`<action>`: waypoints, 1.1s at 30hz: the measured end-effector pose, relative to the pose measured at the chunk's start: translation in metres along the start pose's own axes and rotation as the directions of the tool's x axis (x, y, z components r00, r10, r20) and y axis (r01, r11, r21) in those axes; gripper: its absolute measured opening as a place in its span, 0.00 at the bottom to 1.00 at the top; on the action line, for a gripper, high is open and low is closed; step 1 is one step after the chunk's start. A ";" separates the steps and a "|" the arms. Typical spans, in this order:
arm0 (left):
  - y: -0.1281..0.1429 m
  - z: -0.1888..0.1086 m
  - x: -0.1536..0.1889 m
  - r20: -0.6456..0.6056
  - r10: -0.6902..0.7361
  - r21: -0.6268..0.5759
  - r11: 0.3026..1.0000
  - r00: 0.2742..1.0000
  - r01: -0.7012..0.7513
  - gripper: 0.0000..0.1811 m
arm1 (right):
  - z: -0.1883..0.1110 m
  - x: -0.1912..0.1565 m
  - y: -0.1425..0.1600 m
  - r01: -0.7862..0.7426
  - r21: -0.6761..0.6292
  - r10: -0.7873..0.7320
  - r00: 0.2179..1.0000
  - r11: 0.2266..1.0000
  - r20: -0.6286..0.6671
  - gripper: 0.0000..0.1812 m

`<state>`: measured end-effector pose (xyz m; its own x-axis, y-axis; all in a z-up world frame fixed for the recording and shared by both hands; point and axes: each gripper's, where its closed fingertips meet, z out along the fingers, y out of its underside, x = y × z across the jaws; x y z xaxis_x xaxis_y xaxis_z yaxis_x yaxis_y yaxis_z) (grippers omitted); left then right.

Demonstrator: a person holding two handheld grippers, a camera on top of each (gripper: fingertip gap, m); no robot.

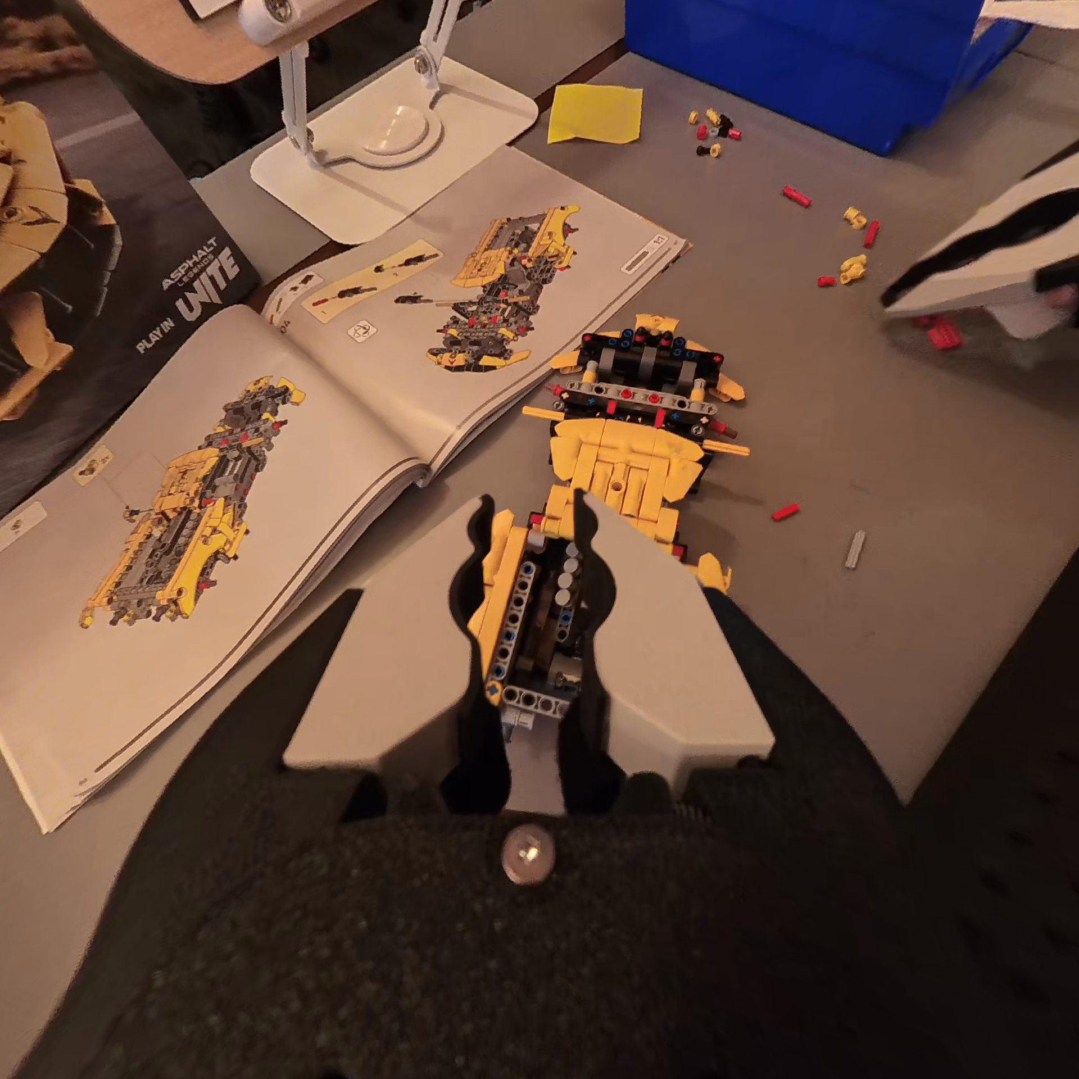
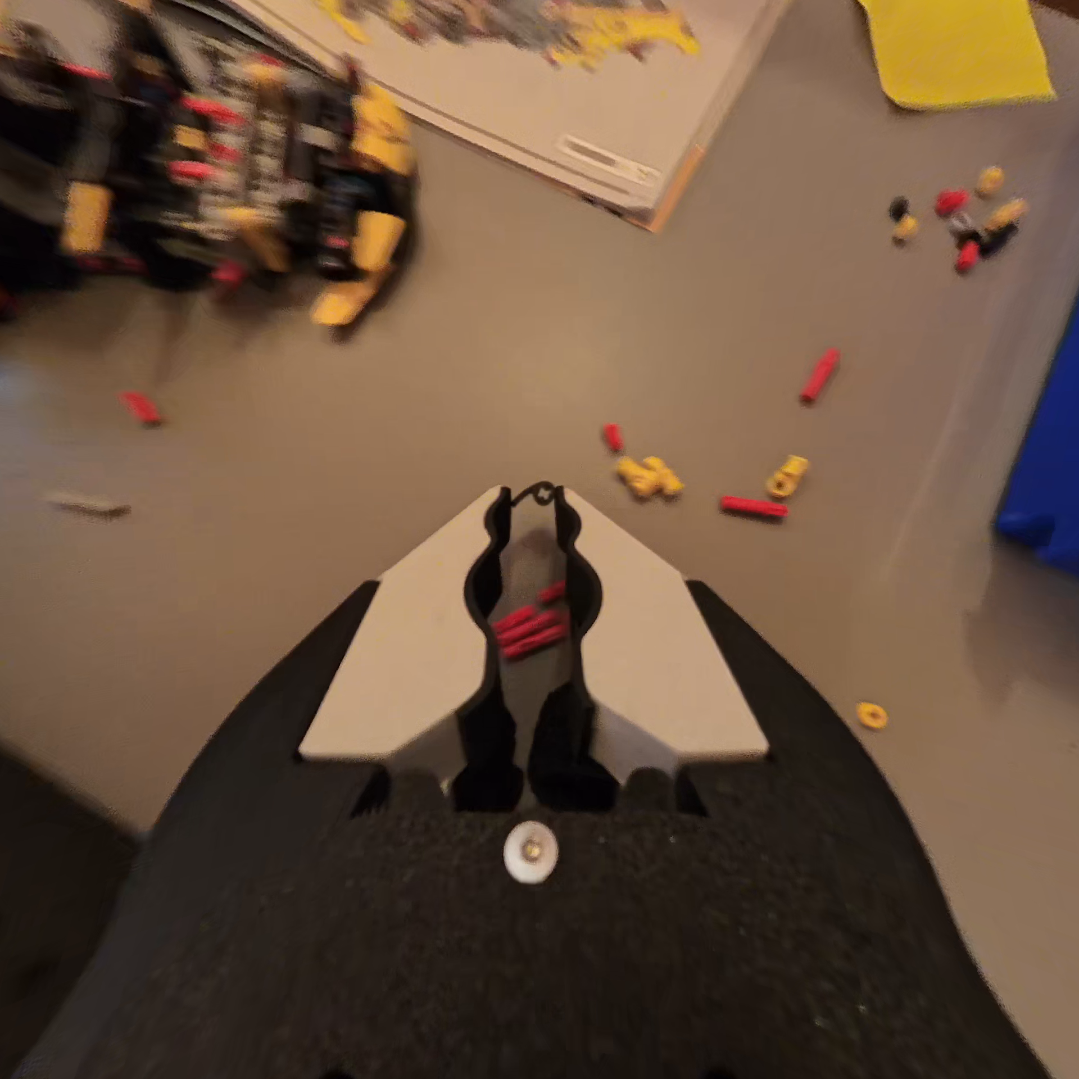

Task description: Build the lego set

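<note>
Lego model point(image 1: 633, 461), part-built, yellow and black, lying mid-table in my left gripper point(image 1: 528, 502).

Left gripper: fingers closed onto the model's near end, one on each side of its frame. Right gripper point(image 2: 534, 493): fingers nearly together, pinching a small black piece point(image 2: 540, 491) at the tips above a pile of red pins point(image 2: 528, 633); it also shows at the right edge of the left wrist view point(image 1: 987, 274). Manual point(image 1: 280, 444): open, just left of the model. Loose red and yellow parts point(image 2: 648, 476): scattered toward the table's far right. Yellow sheet point(image 1: 592, 114) and blue bin point(image 1: 817, 64): along the far edge. White stand point(image 1: 385, 157): beyond the manual.
</note>
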<state>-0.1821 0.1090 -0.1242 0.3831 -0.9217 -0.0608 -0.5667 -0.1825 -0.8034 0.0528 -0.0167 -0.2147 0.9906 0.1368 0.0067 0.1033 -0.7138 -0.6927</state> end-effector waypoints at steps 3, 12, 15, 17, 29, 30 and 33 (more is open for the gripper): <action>0.002 -0.002 -0.002 0.008 -0.006 -0.002 1.000 1.000 0.006 0.15 | -0.014 -0.068 0.000 0.102 0.027 -0.105 0.982 0.994 0.160 0.08; -0.005 -0.004 0.000 0.011 0.009 -0.002 1.000 1.000 -0.008 0.15 | -0.008 -0.127 0.030 0.148 -0.086 -0.133 0.979 0.985 0.152 0.08; -0.007 -0.005 0.004 0.014 0.028 -0.002 1.000 1.000 -0.028 0.15 | -0.008 -0.127 0.033 0.151 -0.065 -0.139 0.978 0.986 0.154 0.08; -0.006 -0.006 0.005 0.023 0.040 -0.007 0.999 0.999 -0.039 0.15 | -0.012 -0.124 0.034 0.142 -0.055 -0.130 0.976 0.988 0.176 0.14; 0.011 -0.021 -0.005 0.078 0.000 -0.031 1.000 0.997 0.002 0.15 | -0.057 -0.001 0.029 -0.105 0.098 0.105 0.994 0.990 0.003 0.20; 0.014 -0.025 -0.007 0.090 -0.002 -0.039 0.999 0.996 0.005 0.15 | -0.056 0.005 0.024 -0.114 0.119 0.116 0.993 0.986 -0.007 0.21; 0.032 -0.043 -0.020 0.157 -0.016 -0.084 0.996 0.988 0.029 0.15 | -0.047 0.005 0.006 -0.145 0.175 0.143 0.989 0.974 0.023 0.23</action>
<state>-0.2393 0.1075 -0.1236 0.5014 -0.8538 -0.1403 -0.6145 -0.2372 -0.7525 0.0621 -0.0523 -0.1850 0.9928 0.0494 -0.1091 -0.0586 -0.5946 -0.8019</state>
